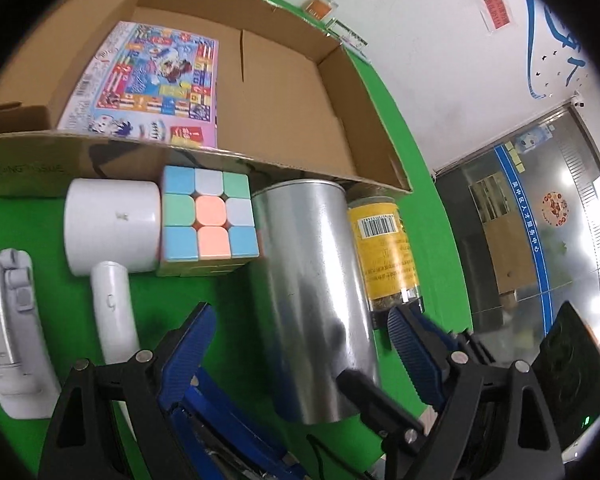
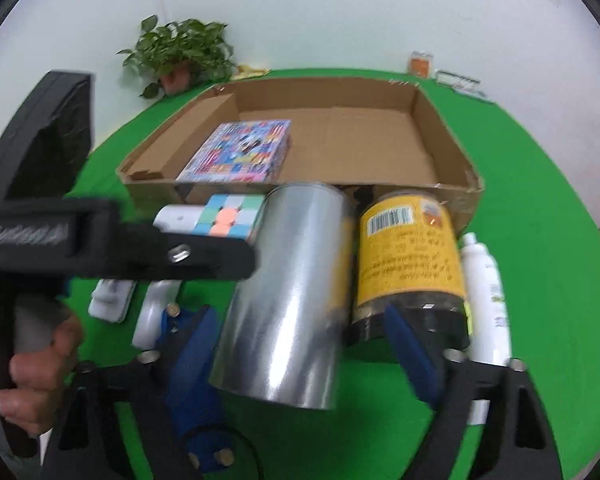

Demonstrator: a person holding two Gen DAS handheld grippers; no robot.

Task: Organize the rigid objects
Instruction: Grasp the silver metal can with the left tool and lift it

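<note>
Shiny silver metal can (image 1: 312,280) lies ungripped between both spread claws, left claw (image 1: 300,332) and right claw (image 2: 300,332), next needing a squeeze.

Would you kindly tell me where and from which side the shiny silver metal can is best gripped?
I would grip the shiny silver metal can across its round body, mid-length, coming from its near end. It lies on its side between the pastel puzzle cube and the yellow-labelled jar, so space beside it is tight.
</note>
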